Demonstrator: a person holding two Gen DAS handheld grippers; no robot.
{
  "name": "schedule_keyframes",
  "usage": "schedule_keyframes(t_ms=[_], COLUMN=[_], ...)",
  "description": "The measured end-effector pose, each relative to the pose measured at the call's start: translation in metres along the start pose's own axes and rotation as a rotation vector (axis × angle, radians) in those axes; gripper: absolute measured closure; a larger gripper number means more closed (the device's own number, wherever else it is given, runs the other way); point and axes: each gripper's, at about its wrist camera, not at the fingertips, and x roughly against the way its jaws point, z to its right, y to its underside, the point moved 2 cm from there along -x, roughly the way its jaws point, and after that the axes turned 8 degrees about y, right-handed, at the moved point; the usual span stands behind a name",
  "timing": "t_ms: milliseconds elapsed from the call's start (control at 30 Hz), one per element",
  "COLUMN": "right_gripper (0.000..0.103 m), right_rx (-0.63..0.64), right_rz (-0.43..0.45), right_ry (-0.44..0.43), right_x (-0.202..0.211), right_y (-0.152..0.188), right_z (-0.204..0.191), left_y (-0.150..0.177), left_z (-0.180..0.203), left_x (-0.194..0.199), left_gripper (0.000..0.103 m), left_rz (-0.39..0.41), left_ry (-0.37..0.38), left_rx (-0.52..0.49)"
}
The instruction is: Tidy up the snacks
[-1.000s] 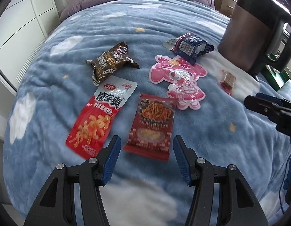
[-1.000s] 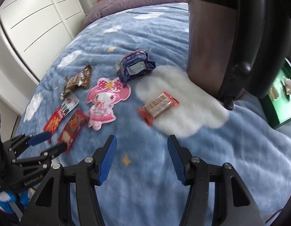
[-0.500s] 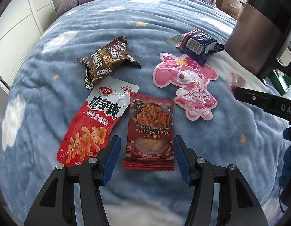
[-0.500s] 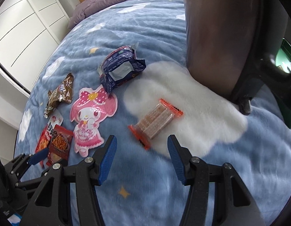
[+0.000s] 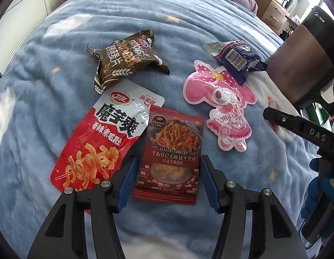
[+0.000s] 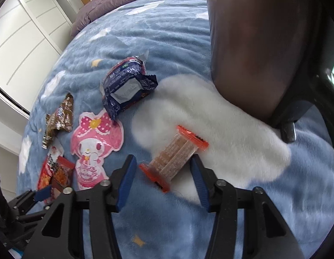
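Observation:
Several snack packets lie on a blue blanket [image 5: 37,129]. My left gripper [image 5: 168,161] is open, its fingers on either side of the lower half of a dark red noodle-snack packet [image 5: 171,155]. Beside it lie a red and white packet [image 5: 104,138], a brown packet [image 5: 123,58], a pink cartoon packet [image 5: 223,108] and a dark blue packet [image 5: 238,58]. My right gripper [image 6: 163,164] is open, its fingers flanking a clear wafer bar with orange ends [image 6: 173,157] on a white cloud patch.
A large dark brown bin with a black frame [image 6: 264,49] stands on the bed just beyond the wafer bar, also in the left wrist view [image 5: 300,64]. White wardrobe doors [image 6: 22,43] run along the left. A purple pillow [image 6: 128,2] lies at the headboard.
Both grippers moved forward and down toward the bed. The red noodle packet now sits between the left fingers and the wafer bar between the right fingers. Both stay open.

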Motion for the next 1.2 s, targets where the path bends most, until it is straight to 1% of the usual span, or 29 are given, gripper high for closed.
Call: schedule_keyframes(t_ms=[167, 367, 567, 800, 900, 967, 1000, 1033, 1200], right_gripper=[0.058, 0.064, 0.065, 0.066, 0.071, 0.074, 0.079, 0.081, 0.082], right_rx=[0.023, 0.041, 0.044, 0.053, 0.063, 0.073, 0.079, 0.084, 0.131], right_rz=[0.002, 0.002, 0.001, -0.001, -0.005, -0.005, -0.004, -0.003, 0.007], right_ry=[0.001, 0.002, -0.006, -0.01, -0.009, -0.008, -0.007, -0.007, 0.001], right_x=[-0.002, -0.004, -0.005, -0.006, -0.006, -0.006, -0.006, -0.006, -0.004], right_y=[-0.004, -0.004, -0.005, -0.005, -0.006, -0.006, -0.006, -0.006, -0.006], right_z=[-0.001, 0.0, 0.002, 0.002, 0.001, 0.0, 0.0, 0.0, -0.004], left_y=[-0.007, -0.014, -0.017, -0.013, -0.014, -0.013, -0.013, -0.013, -0.014], left_z=[0.001, 0.007, 0.009, 0.008, 0.011, 0.012, 0.013, 0.013, 0.014], left_x=[-0.007, -0.018, -0.021, -0.022, -0.023, -0.022, -0.023, -0.023, -0.024], left_gripper=[0.051, 0.05, 0.046, 0.046, 0.049, 0.054, 0.055, 0.056, 0.057], left_rz=[-0.016, -0.037, -0.05, -0.048, -0.052, -0.052, -0.052, -0.052, -0.048], left_ry=[-0.006, -0.034, -0.046, -0.039, -0.06, -0.069, -0.072, -0.075, -0.085], left_rx=[0.001, -0.007, -0.01, -0.017, -0.041, -0.053, -0.055, -0.055, -0.061])
